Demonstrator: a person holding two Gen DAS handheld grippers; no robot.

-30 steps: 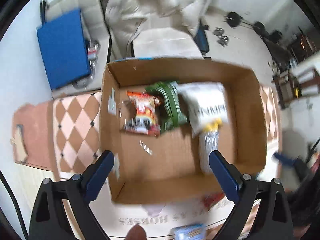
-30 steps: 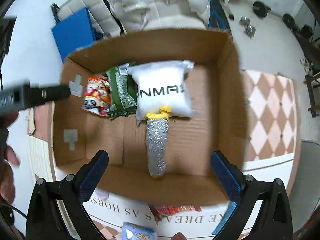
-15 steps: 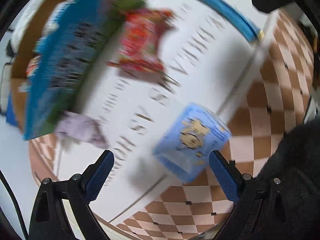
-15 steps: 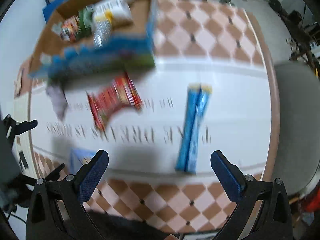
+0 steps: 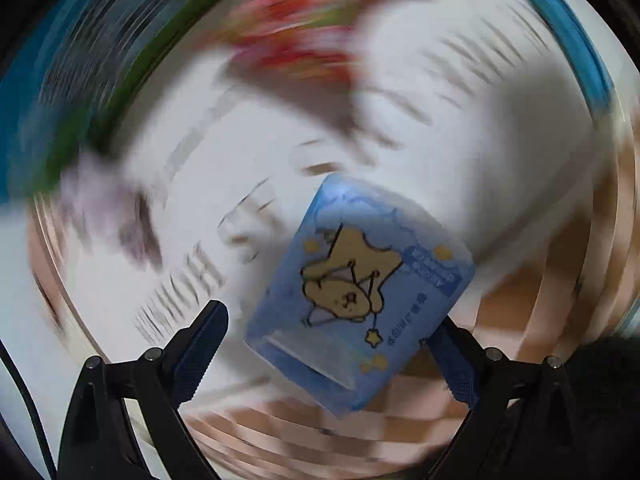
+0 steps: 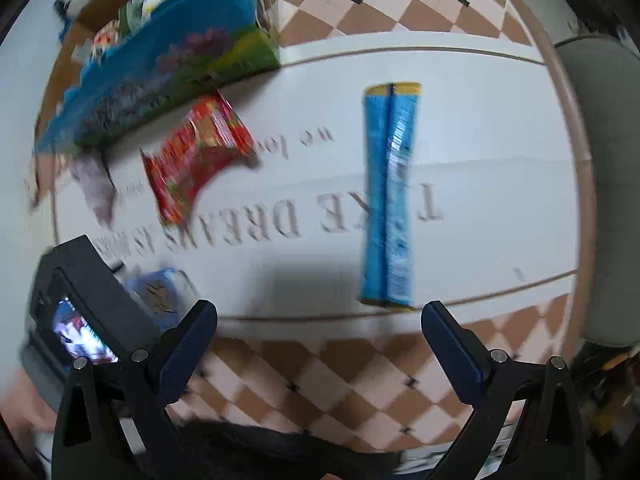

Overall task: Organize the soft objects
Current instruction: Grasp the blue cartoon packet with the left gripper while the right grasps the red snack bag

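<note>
A light blue tissue pack [image 5: 356,292] with a yellow cartoon figure lies on the white printed cloth. My left gripper [image 5: 332,344] is open, its fingers either side of the pack's near end; the pack's right edge overlaps the right finger. The pack shows small in the right wrist view [image 6: 160,292], behind the left gripper's body. My right gripper [image 6: 320,332] is open and empty above the cloth's front edge. A long blue packet [image 6: 386,196] lies ahead of it. A red snack bag [image 6: 196,156] lies further left, a blurred purple item [image 6: 94,184] beyond it.
A cardboard box [image 6: 168,48] with a blue and green printed side stands at the back left and holds several packets. The white cloth [image 6: 500,200] covers a brown checkered table. A grey chair [image 6: 604,184] stands at the right.
Both grippers swung away from above the box and down to the table's front. The left one has closed in on the tissue pack. The right one has come nearer the long blue packet.
</note>
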